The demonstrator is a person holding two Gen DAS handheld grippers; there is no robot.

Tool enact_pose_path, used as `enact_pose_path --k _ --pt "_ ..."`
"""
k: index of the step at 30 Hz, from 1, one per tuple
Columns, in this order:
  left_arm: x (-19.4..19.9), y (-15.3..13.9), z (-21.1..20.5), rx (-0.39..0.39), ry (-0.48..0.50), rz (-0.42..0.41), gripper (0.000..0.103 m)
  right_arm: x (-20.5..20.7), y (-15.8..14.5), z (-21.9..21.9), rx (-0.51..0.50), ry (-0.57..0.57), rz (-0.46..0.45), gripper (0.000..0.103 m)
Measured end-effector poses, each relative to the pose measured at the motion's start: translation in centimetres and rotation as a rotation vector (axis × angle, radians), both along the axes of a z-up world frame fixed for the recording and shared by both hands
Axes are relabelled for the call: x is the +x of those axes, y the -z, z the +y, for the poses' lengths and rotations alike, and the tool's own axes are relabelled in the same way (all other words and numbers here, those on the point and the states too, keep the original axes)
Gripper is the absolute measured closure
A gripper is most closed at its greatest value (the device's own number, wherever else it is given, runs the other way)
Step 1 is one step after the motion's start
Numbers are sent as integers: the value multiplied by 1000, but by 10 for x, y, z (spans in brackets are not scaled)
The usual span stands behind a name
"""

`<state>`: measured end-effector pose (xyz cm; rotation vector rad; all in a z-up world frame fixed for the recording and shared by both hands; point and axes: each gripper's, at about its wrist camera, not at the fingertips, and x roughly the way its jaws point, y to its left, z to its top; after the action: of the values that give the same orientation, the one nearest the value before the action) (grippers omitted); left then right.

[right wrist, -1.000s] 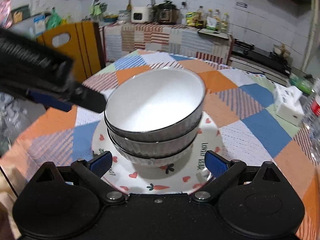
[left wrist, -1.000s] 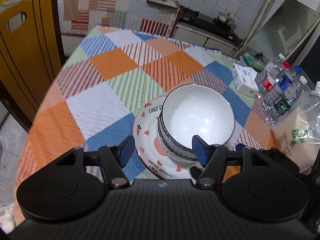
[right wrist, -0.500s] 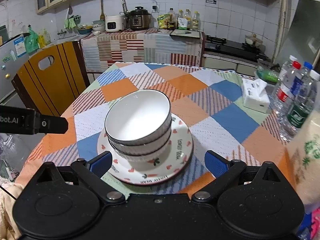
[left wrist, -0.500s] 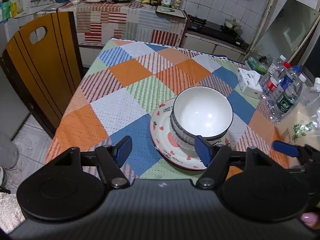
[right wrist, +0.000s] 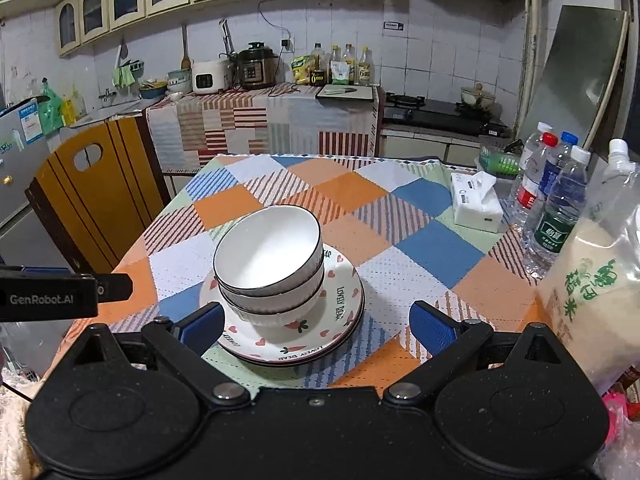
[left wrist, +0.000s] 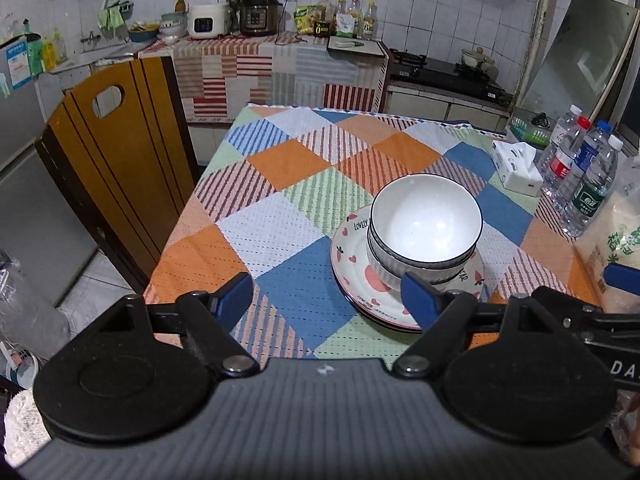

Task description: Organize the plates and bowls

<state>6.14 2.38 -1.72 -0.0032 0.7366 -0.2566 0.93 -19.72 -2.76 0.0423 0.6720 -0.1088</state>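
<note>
Bowls (right wrist: 269,264) sitting nested on heart-print plates (right wrist: 344,312), table centre, at 12 o'clock. Left gripper (left wrist: 328,300) backing off, jaws just widening, gripping nothing. Right gripper (right wrist: 316,326) receding too, spread wide, empty. Stacking looking finished.

Bowls (right wrist: 269,256) nested, stacked on plates (right wrist: 340,308); the stack sits on the table (right wrist: 420,256), toward its near edge. Tissue box (right wrist: 476,204) on the table to the right of the stack and further back, well apart from it. Bottles (right wrist: 556,204) stand just right of the box, at the table's right edge. Bag (right wrist: 588,308) in front of the bottles. Chair (right wrist: 92,200) at the table's left side. Counter (right wrist: 264,120) behind the table.
</note>
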Motion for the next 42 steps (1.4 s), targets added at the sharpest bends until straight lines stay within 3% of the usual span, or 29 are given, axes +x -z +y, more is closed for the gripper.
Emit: enact_pose_path --k 6,12,25,42 --pt "-5 -2 4 3 -22 -43 8 -7 0 6 -2 0 -12 3" --pt "-5 0 2 29 -29 -51 5 -10 4 7 -8 24 -9 3" --pt "-12 3 -5 94 -1 -49 5 -10 13 3 -20 76 26 3" --pt "-11 6 -1 50 37 -17 5 -8 17 3 -22 91 55 3"
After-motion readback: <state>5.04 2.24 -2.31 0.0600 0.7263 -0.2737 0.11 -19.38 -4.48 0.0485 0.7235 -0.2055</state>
